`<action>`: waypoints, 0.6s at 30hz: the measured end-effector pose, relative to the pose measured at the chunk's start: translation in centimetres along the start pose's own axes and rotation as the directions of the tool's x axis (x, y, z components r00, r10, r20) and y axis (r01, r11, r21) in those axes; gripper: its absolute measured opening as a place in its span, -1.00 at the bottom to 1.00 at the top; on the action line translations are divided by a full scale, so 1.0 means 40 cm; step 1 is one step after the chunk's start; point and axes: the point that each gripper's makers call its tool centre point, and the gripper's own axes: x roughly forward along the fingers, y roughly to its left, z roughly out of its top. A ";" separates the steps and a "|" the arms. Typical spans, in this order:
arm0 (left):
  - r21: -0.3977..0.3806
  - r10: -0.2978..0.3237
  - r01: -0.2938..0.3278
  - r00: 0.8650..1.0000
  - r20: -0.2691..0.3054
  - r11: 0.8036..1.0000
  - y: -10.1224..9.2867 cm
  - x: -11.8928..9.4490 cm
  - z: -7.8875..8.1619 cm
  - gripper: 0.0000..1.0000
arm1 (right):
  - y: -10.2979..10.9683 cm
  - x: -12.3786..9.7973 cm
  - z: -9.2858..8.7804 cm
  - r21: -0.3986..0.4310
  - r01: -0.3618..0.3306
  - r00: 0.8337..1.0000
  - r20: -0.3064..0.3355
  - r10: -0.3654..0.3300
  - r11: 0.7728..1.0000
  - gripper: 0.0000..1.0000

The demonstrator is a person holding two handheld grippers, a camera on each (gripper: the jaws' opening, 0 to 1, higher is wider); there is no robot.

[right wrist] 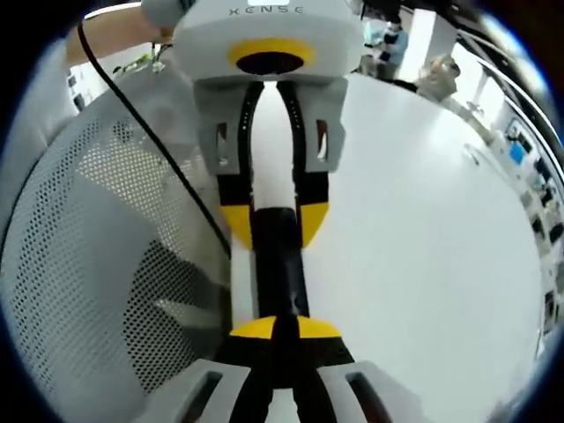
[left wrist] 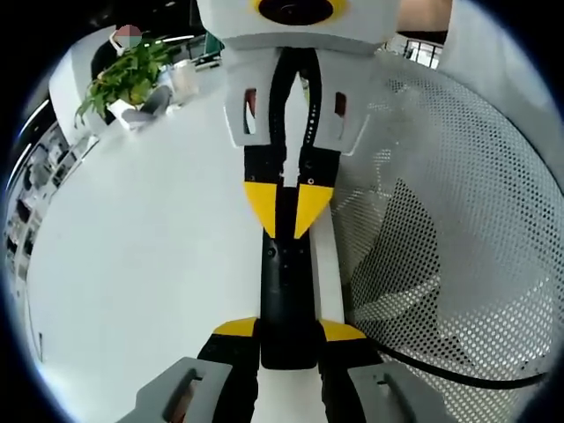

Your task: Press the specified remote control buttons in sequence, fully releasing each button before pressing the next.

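Observation:
A slim black remote control is clamped between the yellow-tipped jaws of my left gripper, which is shut on its near end. From the top of the left gripper view comes my right gripper, its yellow tips closed together and resting on the remote's far part. In the right gripper view the remote runs up from my shut right gripper to the left gripper, which grips it from both sides. I cannot make out any buttons.
A white table lies under both grippers. A white perforated mesh panel stands close beside the remote, with a black cable across it. A potted green plant stands at the table's far end. The mesh panel is also in the right gripper view.

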 end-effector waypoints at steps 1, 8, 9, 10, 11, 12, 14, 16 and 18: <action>-0.001 0.000 0.000 1.000 0.000 1.000 0.000 0.000 0.000 -0.51 | 0.001 0.001 0.000 -0.005 0.005 1.000 -0.009 -0.005 1.000 -0.95; -0.001 0.000 0.000 1.000 -0.003 1.000 0.000 0.000 0.000 -0.51 | -0.002 -0.001 -0.004 0.001 0.009 1.000 -0.023 -0.009 1.000 -0.96; -0.002 0.001 -0.001 1.000 -0.002 1.000 0.000 0.000 0.000 -0.51 | -0.003 -0.001 -0.004 0.017 0.010 1.000 -0.014 -0.010 1.000 -0.96; -0.004 0.002 -0.002 1.000 -0.001 1.000 0.000 0.000 0.000 -0.51 | -0.004 -0.002 -0.004 0.034 0.011 1.000 -0.002 -0.011 0.999 -0.96; -0.005 0.002 -0.002 1.000 0.000 1.000 0.000 -0.001 0.000 -0.51 | -0.004 -0.003 -0.004 0.042 0.013 1.000 0.008 -0.013 0.999 -0.96; -0.006 0.003 -0.003 1.000 0.000 1.000 0.000 -0.001 0.000 -0.51 | -0.004 -0.003 -0.004 0.053 0.014 1.000 0.023 -0.015 0.998 -0.96; -0.007 0.004 -0.004 1.000 0.001 1.000 0.000 -0.001 0.000 -0.51 | -0.003 -0.005 -0.002 0.037 0.024 0.996 0.083 -0.027 0.999 -0.96; -0.009 0.004 -0.004 1.000 0.002 1.000 0.000 -0.001 0.001 -0.51 | -0.003 -0.007 -0.001 0.033 0.037 0.992 0.117 -0.041 0.999 -0.96; -0.008 0.005 -0.005 1.000 0.003 1.000 0.000 -0.001 0.001 -0.51 | 0.000 -0.008 -0.004 0.052 0.052 0.987 0.148 -0.059 0.997 -0.96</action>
